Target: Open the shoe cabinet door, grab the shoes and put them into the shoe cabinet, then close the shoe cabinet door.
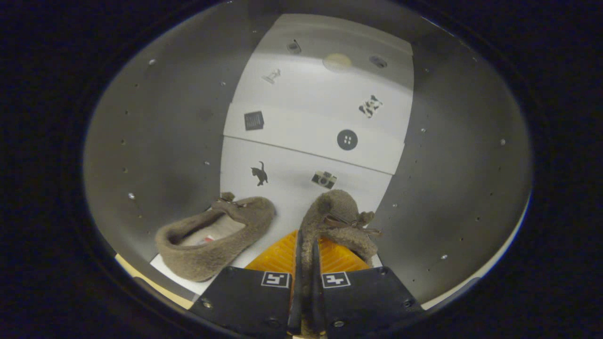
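Note:
I am looking into the open shoe cabinet [155, 141]. A fuzzy brown slipper [216, 235] lies on the cabinet's white floor to the left of my fingers, its opening facing up. My gripper [306, 263] is shut on the second brown slipper [339, 216], pinching its side wall between both fingers; its toe with a small bow points ahead and slightly right. This slipper hangs just above the cabinet floor, beside the first one.
The cabinet's grey side walls [461, 160] with rows of small holes stand close on both sides. The white back panel [320, 117] carries small dark stickers. A tan strip of edge shows at the lower left.

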`<action>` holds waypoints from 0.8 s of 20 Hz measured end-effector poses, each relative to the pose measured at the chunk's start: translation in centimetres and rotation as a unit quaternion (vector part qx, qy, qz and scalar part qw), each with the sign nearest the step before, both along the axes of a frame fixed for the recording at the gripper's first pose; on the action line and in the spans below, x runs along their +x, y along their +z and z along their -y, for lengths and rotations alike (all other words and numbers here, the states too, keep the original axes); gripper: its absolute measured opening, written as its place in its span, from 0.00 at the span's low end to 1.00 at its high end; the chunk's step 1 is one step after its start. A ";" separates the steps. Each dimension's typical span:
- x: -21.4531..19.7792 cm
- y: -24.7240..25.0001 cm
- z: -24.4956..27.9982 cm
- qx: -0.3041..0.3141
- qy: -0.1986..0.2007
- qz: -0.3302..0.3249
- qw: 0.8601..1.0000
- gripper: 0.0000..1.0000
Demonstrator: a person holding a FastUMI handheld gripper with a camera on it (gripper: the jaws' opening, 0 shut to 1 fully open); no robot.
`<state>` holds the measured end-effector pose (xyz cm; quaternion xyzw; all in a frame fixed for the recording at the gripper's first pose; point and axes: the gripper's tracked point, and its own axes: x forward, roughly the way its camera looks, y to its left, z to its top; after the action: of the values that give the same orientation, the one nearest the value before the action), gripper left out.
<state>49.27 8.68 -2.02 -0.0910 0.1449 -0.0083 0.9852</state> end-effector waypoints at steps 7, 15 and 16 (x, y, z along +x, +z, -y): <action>2.5 -2.4 -1.8 0.081 0.026 -0.033 0.996 0.12; 2.4 -1.3 -1.4 0.135 0.002 -0.031 0.990 0.29; 2.1 -1.1 -1.1 0.127 -0.004 -0.030 0.991 0.35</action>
<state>51.35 9.82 -3.16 0.0348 0.1746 0.0091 0.9840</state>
